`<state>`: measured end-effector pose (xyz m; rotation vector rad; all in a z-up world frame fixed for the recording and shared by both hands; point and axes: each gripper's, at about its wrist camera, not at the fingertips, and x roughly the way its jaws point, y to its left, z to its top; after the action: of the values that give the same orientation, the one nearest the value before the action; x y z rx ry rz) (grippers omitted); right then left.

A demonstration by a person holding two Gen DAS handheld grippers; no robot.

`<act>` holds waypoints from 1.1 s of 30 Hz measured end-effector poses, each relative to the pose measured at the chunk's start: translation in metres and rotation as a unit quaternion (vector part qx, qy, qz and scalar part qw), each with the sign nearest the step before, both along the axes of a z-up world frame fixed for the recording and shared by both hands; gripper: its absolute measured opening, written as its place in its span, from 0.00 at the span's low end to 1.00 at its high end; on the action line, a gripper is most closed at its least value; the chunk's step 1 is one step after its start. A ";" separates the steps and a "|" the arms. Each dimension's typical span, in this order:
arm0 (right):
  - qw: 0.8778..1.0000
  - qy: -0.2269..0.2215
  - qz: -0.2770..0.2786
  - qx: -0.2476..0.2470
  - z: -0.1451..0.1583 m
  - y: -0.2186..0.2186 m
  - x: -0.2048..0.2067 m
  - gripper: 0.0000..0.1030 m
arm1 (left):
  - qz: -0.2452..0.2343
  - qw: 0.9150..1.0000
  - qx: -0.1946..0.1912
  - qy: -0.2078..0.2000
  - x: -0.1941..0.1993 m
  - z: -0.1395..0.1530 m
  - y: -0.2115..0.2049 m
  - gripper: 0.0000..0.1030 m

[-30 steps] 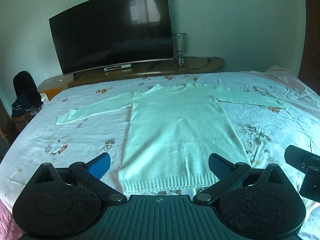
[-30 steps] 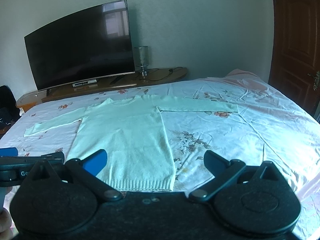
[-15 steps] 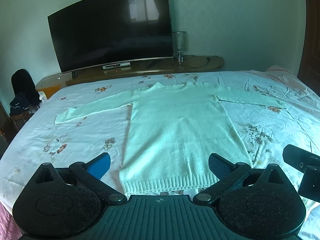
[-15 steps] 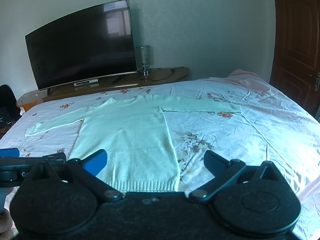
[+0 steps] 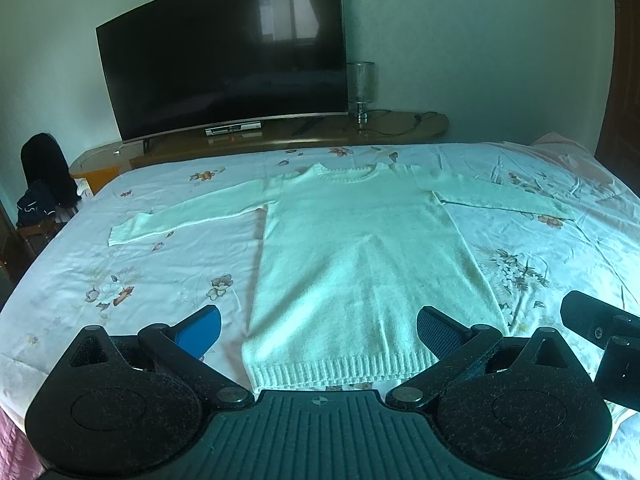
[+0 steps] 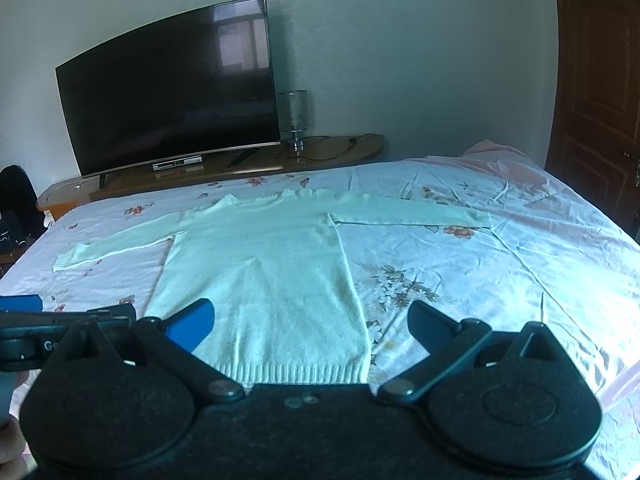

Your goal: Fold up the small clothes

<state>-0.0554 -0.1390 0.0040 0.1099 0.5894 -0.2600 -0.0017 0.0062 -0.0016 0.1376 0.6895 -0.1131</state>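
Two open tools over a flat sweater

Both tools hang above the near edge of the bed, their fingers spread wide and gripping nothing. The left tool [image 5: 319,330] sits squarely over the hem of the pale, cream-white knitted long-sleeved sweater [image 5: 360,248], which lies straight ahead at 12 o'clock, so its two fingers bracket the hem's width. The right tool [image 6: 310,322] is offset: in its view the sweater's body [image 6: 264,280] runs from 12 towards 11 o'clock, and only the hem's right corner falls between its fingers.

The sweater's long axis runs from the ribbed hem, nearest the tools, away to the round neckline at the far end. Its sleeves stretch out sideways, one ending at about 10 o'clock, the other at about 2 o'clock in the left wrist view. By that layout, the left tool looks nearer the left sleeve and the right tool nearer the right one.

The garment lies face up, smooth and fully unfolded on the white flower-printed bed sheet [image 5: 120,280], so no fold has been made yet. Soft knit like this will probably sag and drag when lifted by a single edge.

Beyond the bed stands a large curved black television [image 5: 224,64] on a low wooden stand [image 5: 400,128].
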 end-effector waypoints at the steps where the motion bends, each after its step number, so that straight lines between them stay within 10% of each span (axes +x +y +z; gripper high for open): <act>1: 1.000 0.000 0.000 0.000 0.000 0.000 0.001 1.00 | 0.000 1.000 0.000 0.000 0.001 0.000 0.000 1.00; 33: 1.000 -0.003 -0.013 -0.004 -0.009 -0.022 0.026 1.00 | 0.006 1.000 -0.003 0.018 0.040 -0.012 -0.014 1.00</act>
<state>-0.0289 -0.1613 -0.0050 0.1111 0.5820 -0.2875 0.0380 -0.0080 -0.0141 0.1251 0.7255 -0.1064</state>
